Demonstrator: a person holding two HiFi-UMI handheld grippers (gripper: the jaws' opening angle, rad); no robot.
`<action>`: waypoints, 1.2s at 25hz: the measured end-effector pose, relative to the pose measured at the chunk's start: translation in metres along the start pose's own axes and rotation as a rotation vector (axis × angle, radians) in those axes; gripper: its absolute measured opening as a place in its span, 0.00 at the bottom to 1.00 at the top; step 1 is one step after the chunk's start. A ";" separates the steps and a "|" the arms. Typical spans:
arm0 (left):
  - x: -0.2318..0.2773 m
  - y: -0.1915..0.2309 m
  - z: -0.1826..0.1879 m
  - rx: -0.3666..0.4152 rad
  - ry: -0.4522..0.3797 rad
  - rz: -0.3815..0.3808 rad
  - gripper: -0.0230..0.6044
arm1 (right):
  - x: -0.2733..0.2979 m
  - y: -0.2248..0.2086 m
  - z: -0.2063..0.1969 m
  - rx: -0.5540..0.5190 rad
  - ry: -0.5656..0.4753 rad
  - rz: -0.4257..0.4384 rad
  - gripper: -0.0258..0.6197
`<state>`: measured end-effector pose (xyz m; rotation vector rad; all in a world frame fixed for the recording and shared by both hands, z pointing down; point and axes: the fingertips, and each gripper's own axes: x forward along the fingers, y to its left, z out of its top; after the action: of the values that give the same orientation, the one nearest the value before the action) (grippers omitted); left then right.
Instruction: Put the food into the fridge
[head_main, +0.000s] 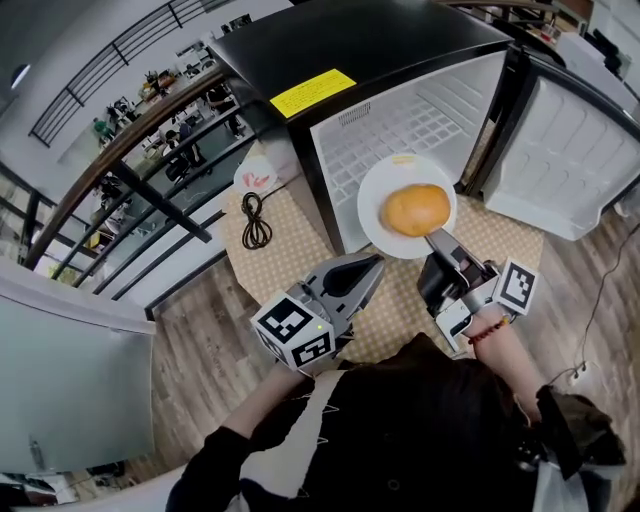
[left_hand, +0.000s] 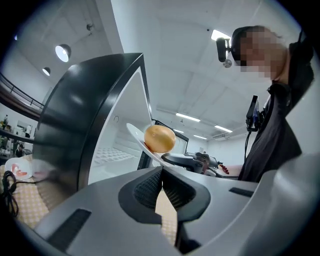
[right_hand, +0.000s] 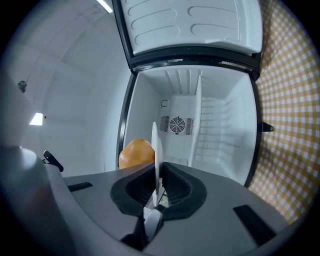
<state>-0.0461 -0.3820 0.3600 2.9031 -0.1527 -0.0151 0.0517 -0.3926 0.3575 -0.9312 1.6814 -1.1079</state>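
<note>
Head view shows the right gripper (head_main: 438, 240) clamped on the white plate (head_main: 380, 215) at the rim's 5 o'clock, held roughly level, I'd judge so the round bun (head_main: 416, 210) won't roll while it sits at the mouth of the open fridge (head_main: 400, 120). The left gripper (head_main: 372, 264) hangs at the plate's 7 o'clock, jaws together on nothing. It is probably idle because the door (head_main: 570, 160) at 3 o'clock already stands wide.
</note>
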 end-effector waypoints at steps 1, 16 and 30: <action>0.003 0.000 0.001 0.009 0.009 -0.013 0.06 | 0.005 -0.001 0.002 0.000 0.003 -0.004 0.09; 0.018 0.003 0.007 0.050 0.032 -0.075 0.06 | 0.056 -0.036 0.022 0.061 0.004 -0.079 0.09; 0.007 0.001 -0.015 0.031 0.070 -0.070 0.06 | 0.092 -0.076 0.022 0.071 0.048 -0.187 0.09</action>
<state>-0.0390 -0.3799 0.3746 2.9338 -0.0399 0.0771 0.0510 -0.5059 0.3998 -1.0398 1.6073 -1.3145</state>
